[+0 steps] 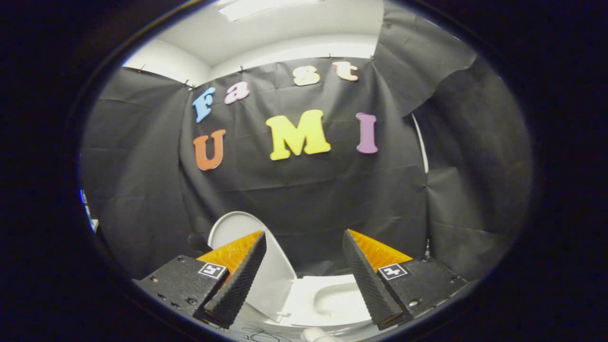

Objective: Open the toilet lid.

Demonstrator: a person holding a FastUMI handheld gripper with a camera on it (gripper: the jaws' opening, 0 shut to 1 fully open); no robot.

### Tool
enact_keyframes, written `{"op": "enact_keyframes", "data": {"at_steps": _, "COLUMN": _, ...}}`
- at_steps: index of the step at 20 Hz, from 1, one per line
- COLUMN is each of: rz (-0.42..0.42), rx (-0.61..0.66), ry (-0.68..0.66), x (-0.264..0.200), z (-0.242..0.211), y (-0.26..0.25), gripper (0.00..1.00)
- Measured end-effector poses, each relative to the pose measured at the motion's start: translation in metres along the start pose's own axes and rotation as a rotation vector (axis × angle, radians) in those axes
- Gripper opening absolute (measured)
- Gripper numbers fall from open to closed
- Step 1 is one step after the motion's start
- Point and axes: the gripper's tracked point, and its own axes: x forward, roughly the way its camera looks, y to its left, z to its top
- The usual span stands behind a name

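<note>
Black cloth is hanging as the booth's wall (304, 190) behind everything, creased and pinned along its top edge, with a pale ceiling (285, 33) showing above it and a bright strip of light (256, 7) glowing there. Down below, the tool (304, 244) is pointing forward with its two fingers (240, 280) spread wide apart, gripping nothing; open air and the dark cloth are showing between the tips.

Just beyond and beneath the fingers, the white toilet (332, 297) is sitting low against the cloth. Its lid (251, 256) is already standing raised, leaning back toward the wall (partly hidden behind the left finger), with its rounded top edge rising above that fingertip. Beside the lid, the seat and the hollow of the bowl (335, 294) are lying exposed in the gap between the two fingers, closer to the right one. Neither finger is touching the lid or the seat, as far as can be told.

A thin pale curved line (420, 142) is running down the cloth to the right, where two panels are meeting. At the far left edge of the cloth a sliver of something coloured (85, 209) is peeking in, too small to identify.
</note>
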Motion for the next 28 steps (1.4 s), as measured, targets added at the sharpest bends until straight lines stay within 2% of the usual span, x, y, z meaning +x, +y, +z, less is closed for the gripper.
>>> {"op": "enact_keyframes", "data": {"at_steps": 2, "rz": -0.048, "rx": -0.012, "ry": -0.012, "x": -0.017, "z": -0.007, "y": -0.035, "gripper": 1.00}}
{"op": "enact_keyframes", "data": {"at_steps": 6, "rz": -0.137, "rx": -0.113, "ry": 0.007, "x": -0.048, "z": -0.034, "y": -0.088, "gripper": 0.99}}
{"op": "enact_keyframes", "data": {"at_steps": 12, "rz": -0.183, "rx": -0.145, "ry": 0.076, "x": -0.082, "z": -0.080, "y": -0.126, "gripper": 0.99}}
{"op": "enact_keyframes", "data": {"at_steps": 19, "rz": -0.182, "rx": -0.169, "ry": 0.101, "x": -0.105, "z": -0.097, "y": -0.134, "gripper": 0.99}}
{"op": "enact_keyframes", "data": {"at_steps": 28, "rz": -0.162, "rx": -0.126, "ry": 0.102, "x": -0.101, "z": -0.103, "y": -0.128, "gripper": 0.99}}
